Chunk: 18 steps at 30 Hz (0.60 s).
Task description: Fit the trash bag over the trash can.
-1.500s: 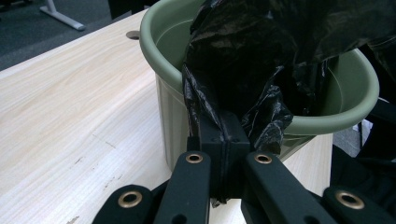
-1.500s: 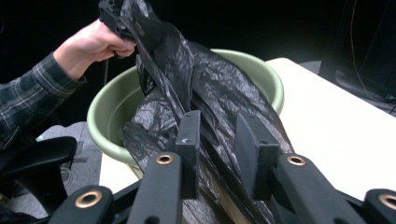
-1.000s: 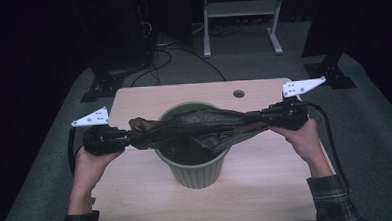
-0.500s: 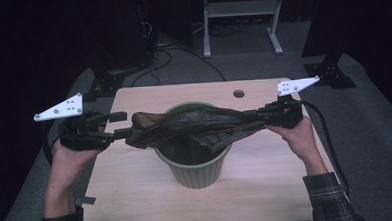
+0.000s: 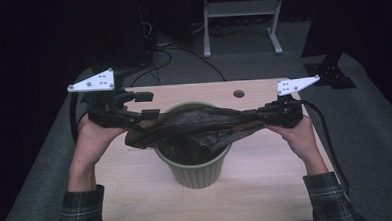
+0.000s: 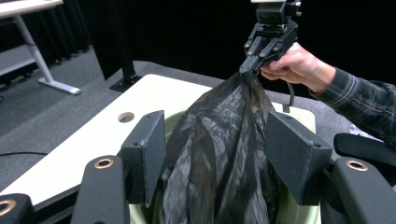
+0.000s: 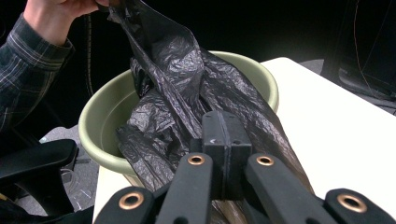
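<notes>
Left hand-held gripper (image 5: 145,105) — jaws apart, having just been opening, with the black bin bag (image 5: 195,128) between the pads but not pinched. The bag stretches across the mouth of the green bin (image 5: 196,173), which stands mid-counter (image 5: 267,187), and sags partly inside. Right hand-held gripper (image 5: 249,117) — jaws pressed together, clamped on the bag's far end.

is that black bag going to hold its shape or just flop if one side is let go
The bag probably flops: it is thin, crinkled film that sags into the bin. It looks light. Its glossy surface may slip, though the right gripper is shut on it; the left gripper stands open around it.
</notes>
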Available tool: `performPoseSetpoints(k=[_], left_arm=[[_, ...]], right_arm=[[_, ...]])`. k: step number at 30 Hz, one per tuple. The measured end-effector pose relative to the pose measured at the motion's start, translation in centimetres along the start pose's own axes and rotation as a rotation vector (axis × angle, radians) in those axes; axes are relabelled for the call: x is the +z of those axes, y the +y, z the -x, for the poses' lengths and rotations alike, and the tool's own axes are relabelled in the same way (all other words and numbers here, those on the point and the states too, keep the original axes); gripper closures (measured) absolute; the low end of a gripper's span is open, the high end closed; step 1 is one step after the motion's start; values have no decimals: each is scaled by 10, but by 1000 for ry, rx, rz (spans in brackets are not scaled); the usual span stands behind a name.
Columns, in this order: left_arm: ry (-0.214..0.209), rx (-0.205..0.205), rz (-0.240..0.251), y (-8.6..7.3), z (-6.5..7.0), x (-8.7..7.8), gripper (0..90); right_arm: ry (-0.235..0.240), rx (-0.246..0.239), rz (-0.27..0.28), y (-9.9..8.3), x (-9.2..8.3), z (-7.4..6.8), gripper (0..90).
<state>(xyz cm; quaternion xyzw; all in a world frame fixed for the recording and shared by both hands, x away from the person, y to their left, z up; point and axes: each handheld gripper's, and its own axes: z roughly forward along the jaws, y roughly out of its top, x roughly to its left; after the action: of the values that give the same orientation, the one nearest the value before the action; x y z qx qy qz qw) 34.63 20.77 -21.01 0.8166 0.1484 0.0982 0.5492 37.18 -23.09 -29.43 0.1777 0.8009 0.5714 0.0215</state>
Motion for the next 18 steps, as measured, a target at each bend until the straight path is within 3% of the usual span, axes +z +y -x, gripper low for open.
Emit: performPoseSetpoints(k=[5, 14, 18], left_arm=[[-12, -1, -45, 4, -4, 20, 386], [-14, -26, -131, -5, -13, 42, 408], [-21, -37, -173, -12, -13, 44, 540]], right_arm=[[3, -2, 3, 1, 0, -1, 898], [10, -18, 15, 5, -2, -3, 899], [10, -19, 20, 6, -3, -4, 898]])
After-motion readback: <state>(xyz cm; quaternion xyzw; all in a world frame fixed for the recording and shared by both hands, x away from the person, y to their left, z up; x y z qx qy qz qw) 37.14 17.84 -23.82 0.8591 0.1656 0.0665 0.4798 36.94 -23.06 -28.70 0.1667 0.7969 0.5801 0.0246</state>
